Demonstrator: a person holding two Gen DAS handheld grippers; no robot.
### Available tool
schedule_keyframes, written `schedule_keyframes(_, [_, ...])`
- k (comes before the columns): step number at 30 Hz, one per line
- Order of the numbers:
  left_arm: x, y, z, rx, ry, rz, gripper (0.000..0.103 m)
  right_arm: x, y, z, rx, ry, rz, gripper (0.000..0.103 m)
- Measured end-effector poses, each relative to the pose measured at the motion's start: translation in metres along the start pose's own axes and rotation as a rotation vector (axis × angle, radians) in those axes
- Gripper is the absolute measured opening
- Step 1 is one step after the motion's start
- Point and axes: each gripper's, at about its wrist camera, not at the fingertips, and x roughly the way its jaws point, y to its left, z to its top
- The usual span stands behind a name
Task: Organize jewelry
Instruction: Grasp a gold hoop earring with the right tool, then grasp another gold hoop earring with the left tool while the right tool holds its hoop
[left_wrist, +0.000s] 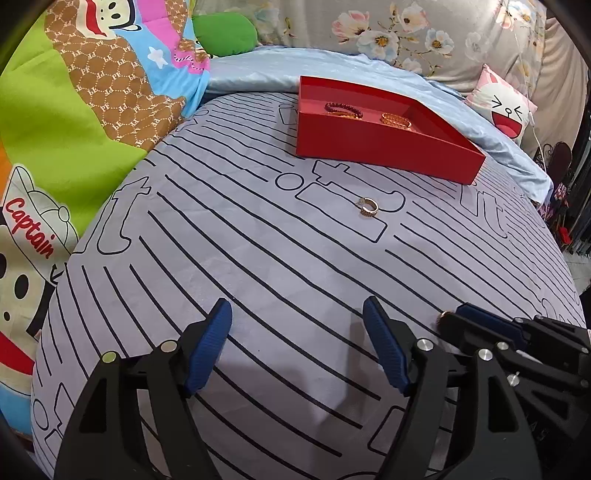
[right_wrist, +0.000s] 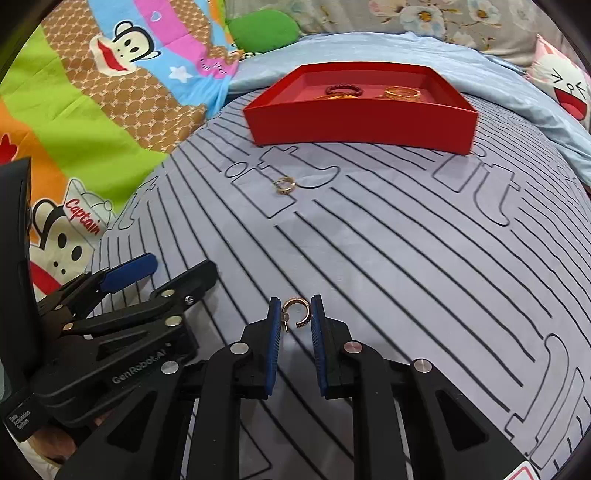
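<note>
My right gripper has a small gold hoop earring between its blue pads, the jaws drawn in narrow so both pads sit against the hoop's sides; I judge it pinched, though whether it is lifted off the sheet I cannot tell. My left gripper is spread wide and holds nothing, hanging over the striped bedsheet just beside the right one.

As for progress: the red tray at the far side of the bed already has things in it. I can make out a dark red beaded bracelet with something gold under it, and a gold bangle to its right (there may be more pieces in there, but they are too small to separate). So part of the sorting looks done.

What is left, as far as I can see: the earring I have between my pads needs carrying to the tray, and its twin, a second gold hoop earring, lies alone on the sheet between me and the tray, near the tray's front wall but not touching it. My empty left gripper looks well placed for that one.
</note>
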Motion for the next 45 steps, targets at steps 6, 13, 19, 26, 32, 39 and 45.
schedule_keyframes(6, [0.001, -0.002, 0.001, 0.007, 0.003, 0.000, 0.072, -0.005, -0.024, 0.001, 0.066, -0.012, -0.021, 0.014])
schedule_keyframes(13, [0.004, -0.007, 0.003, 0.034, 0.010, 0.019, 0.073, -0.008, -0.039, 0.000, 0.099, -0.025, -0.033, 0.014])
schedule_keyframes(19, [0.014, -0.021, 0.024, 0.048, -0.009, 0.003, 0.072, -0.007, -0.044, 0.004, 0.112, -0.027, -0.037, 0.014])
schedule_keyframes(26, [0.042, -0.036, 0.051, 0.043, 0.006, -0.020, 0.066, -0.004, -0.051, 0.011, 0.134, -0.027, -0.030, 0.014])
schedule_keyframes(32, [0.056, -0.043, 0.063, 0.045, 0.000, -0.027, 0.060, 0.001, -0.055, 0.017, 0.146, -0.031, -0.017, 0.014])
schedule_keyframes(39, [0.058, -0.047, 0.066, 0.058, -0.003, -0.046, 0.042, 0.005, -0.060, 0.022, 0.160, -0.039, -0.001, 0.014])
schedule_keyframes(45, [0.058, -0.054, 0.066, 0.088, -0.001, -0.048, 0.031, 0.005, -0.060, 0.023, 0.160, -0.042, -0.001, 0.014])
